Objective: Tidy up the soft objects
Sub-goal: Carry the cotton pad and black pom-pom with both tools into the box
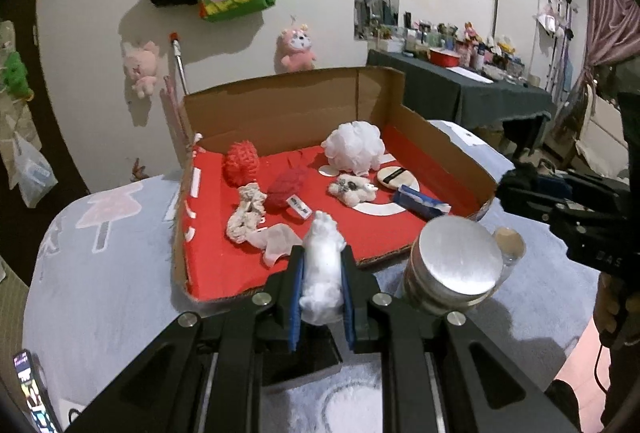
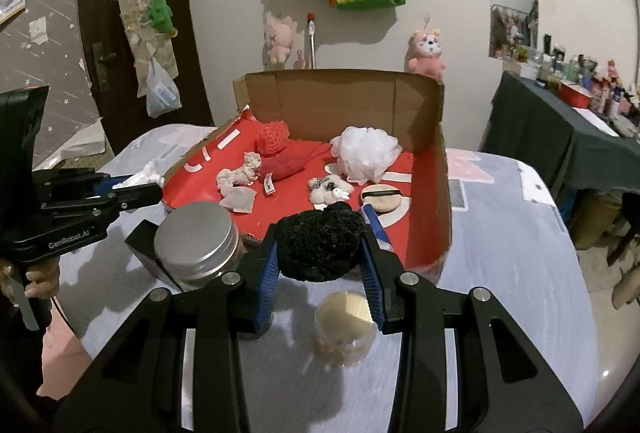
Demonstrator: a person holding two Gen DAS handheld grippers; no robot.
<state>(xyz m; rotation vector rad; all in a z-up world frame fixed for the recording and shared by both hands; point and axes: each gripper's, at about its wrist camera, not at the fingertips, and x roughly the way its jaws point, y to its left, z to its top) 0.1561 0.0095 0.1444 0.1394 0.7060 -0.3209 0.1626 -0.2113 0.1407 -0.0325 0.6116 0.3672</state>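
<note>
Red-lined box [image 1: 208, 261], two red scrubbers [image 1: 241, 163], one white pouf [image 1: 353, 147]

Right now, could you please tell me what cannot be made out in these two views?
- Left wrist view: the white soft item is partly covered by the left hand-held gripper; its kind is unclear.
- Left wrist view: the phone is cut off by the edge.
- Right wrist view: the clear jar has blurred contents.
</note>
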